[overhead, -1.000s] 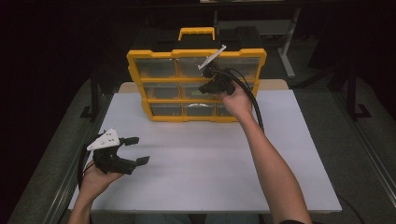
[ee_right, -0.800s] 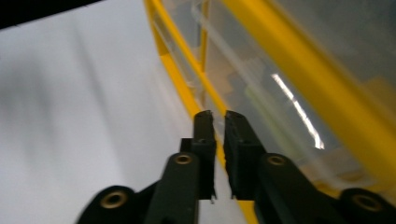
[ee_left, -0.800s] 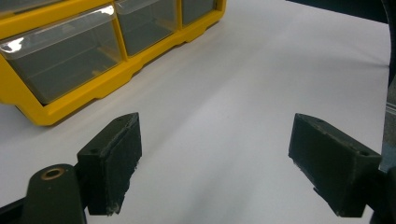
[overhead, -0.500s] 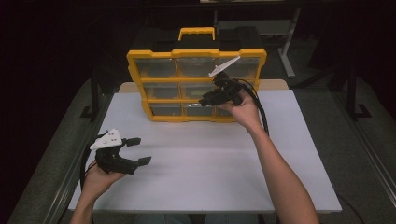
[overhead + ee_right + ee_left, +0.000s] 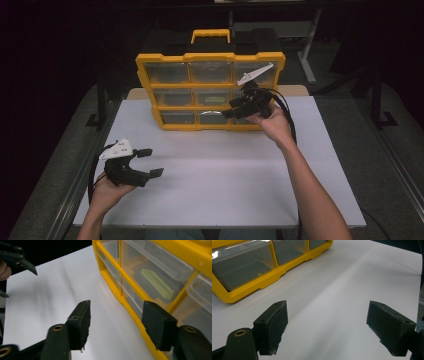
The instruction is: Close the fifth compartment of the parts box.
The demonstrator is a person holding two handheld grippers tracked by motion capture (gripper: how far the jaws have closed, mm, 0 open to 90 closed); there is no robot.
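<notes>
Just in front of the yellow drawer organizer point(image 5: 210, 90) standing at the table's point(image 5: 220, 185) far edge, the right gripper point(image 5: 231, 108) has been opening, nothing between its jaws, while the left gripper point(image 5: 150, 162) hovers wide apart and empty.

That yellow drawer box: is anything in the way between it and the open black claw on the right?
Nothing visible. The right gripper hangs open right in front of the yellow drawer box, its jaws having just opened with nothing between them; just bare white table lies below.
</notes>
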